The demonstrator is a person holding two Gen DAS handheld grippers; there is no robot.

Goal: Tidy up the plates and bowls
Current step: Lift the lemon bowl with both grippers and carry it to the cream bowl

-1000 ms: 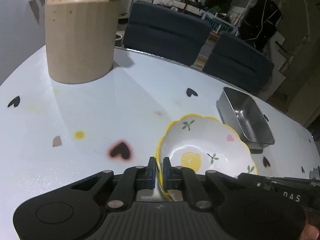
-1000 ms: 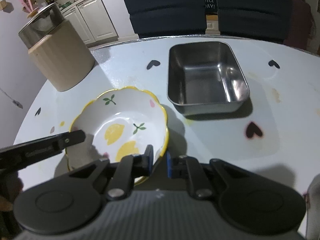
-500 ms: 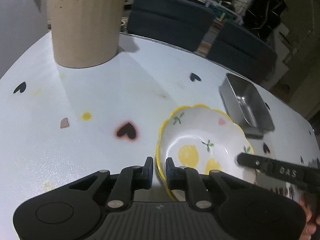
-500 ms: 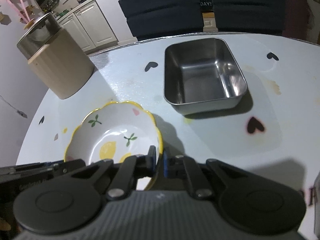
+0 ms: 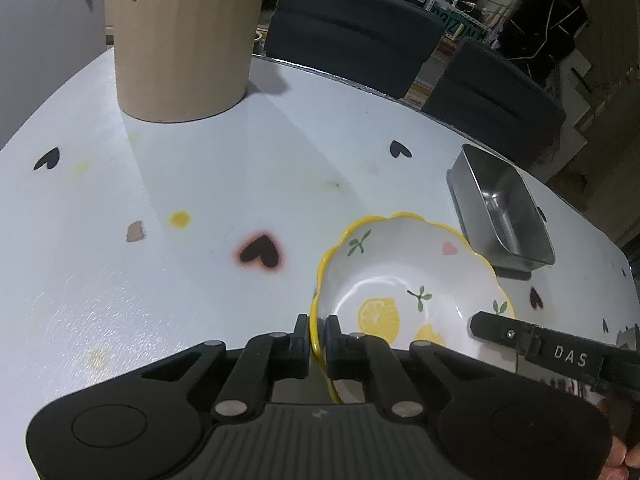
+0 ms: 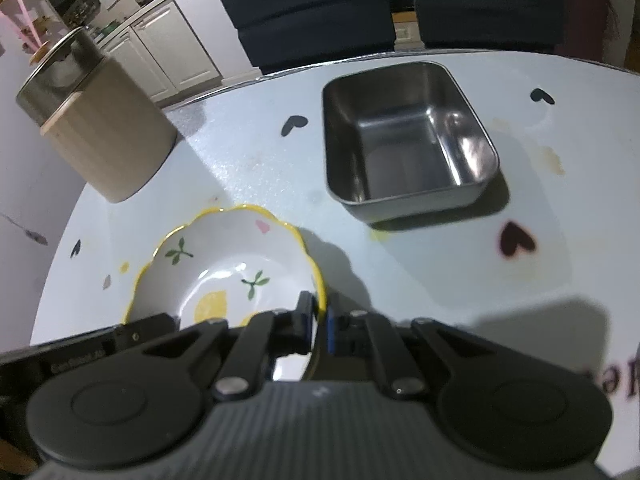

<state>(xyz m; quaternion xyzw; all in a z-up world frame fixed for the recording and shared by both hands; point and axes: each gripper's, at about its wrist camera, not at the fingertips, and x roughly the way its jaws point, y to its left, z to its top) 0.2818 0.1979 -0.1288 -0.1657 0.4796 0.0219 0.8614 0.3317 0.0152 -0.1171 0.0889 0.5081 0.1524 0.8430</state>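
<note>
Surface: white, heart prints, stained.
Room: two dark chairs behind; kitchen cabinets far left.
Left tongs: clamped on bowl rim.
Right tongs: clamped on opposite rim.
Steel tray: beside bowl.

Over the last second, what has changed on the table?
Both claws have closed onto the yellow-rimmed lemon-print bowl: the left claw pinches one side of the rim, the right claw the opposite side. The steel rectangular tray and tan ribbed canister stayed put.
</note>
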